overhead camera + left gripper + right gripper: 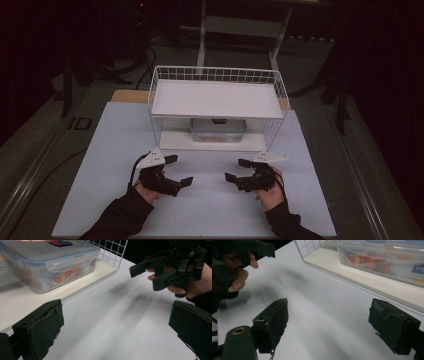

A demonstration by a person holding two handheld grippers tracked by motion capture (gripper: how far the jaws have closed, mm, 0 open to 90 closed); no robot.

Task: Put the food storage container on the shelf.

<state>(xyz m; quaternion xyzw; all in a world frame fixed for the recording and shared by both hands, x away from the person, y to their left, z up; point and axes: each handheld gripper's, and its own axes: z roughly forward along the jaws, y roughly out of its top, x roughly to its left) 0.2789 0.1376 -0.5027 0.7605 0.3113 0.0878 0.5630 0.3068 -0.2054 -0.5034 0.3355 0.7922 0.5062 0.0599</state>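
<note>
A clear plastic box with a lid (pixel 218 129) stands on the lower board of a white wire rack (pixel 272 82), under the rack's white top shelf. Colourful contents show through the box's wall (pixel 50 262) (pixel 382 257). My left gripper (pixel 180 170) rests over the white table in front of the rack's left half, jaws wide apart with nothing between them (pixel 116 325). My right gripper (pixel 236 169) faces it from the right, open too and holding nothing (pixel 332 322). Both stand a short way off the rack's front edge.
The white tabletop (pixel 210 210) lies bare between and in front of the grippers. The rack's lower board (pixel 82 282) forms a low step near the jaws. Dark floor, cables and a metal frame (pixel 240 25) surround the table.
</note>
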